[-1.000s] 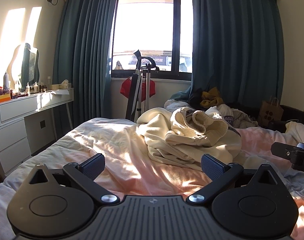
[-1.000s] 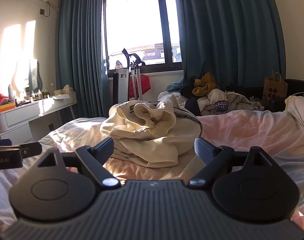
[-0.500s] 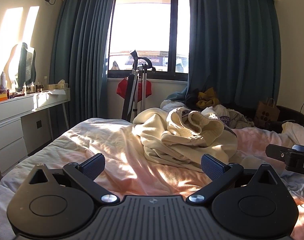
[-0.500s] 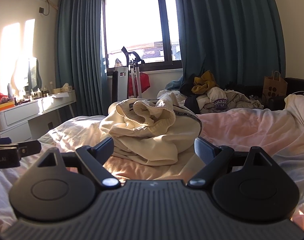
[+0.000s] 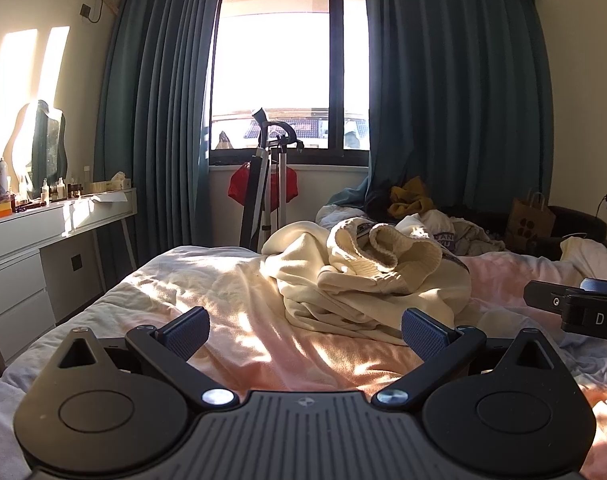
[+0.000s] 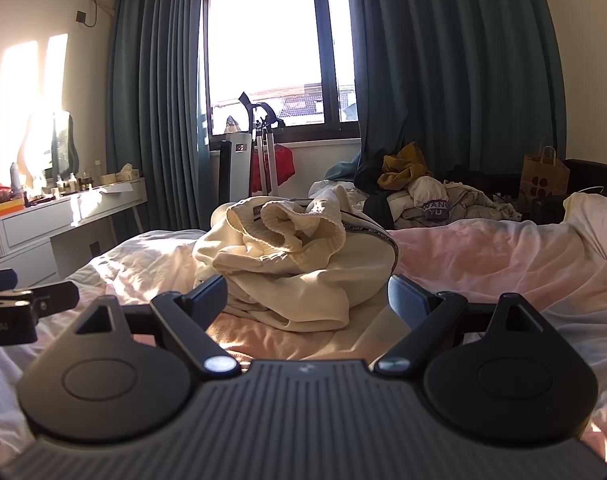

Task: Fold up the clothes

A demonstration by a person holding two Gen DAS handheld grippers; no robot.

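While both tools close in on the pile, nothing is gripped yet. Left gripper (image 5: 305, 326) has its blue-padded jaws spread wide and empty, low over the sunlit pinkish-white bed sheet (image 5: 207, 292); right gripper (image 6: 307, 294) is the same, jaws apart with nothing between them.

Change over the last second: the crumpled cream sweatshirt with ribbed cuffs and a printed tape trim (image 5: 367, 276) sits larger and nearer the jaw gap in both wrist views, so both grippers have advanced toward it. In the right view its near edge (image 6: 299, 280) now lies just beyond the open pads, roughly centred. The garment itself has not moved and is still bunched mid-bed, unfolded.

Behind it, well apart: a heap of mixed clothes with a mustard-yellow piece on top (image 6: 415, 184) near the teal curtain (image 5: 455, 100).

Judgement: approach phase, folding not started. Next step is probably pinching an edge or cuff to spread the sweatshirt flat.
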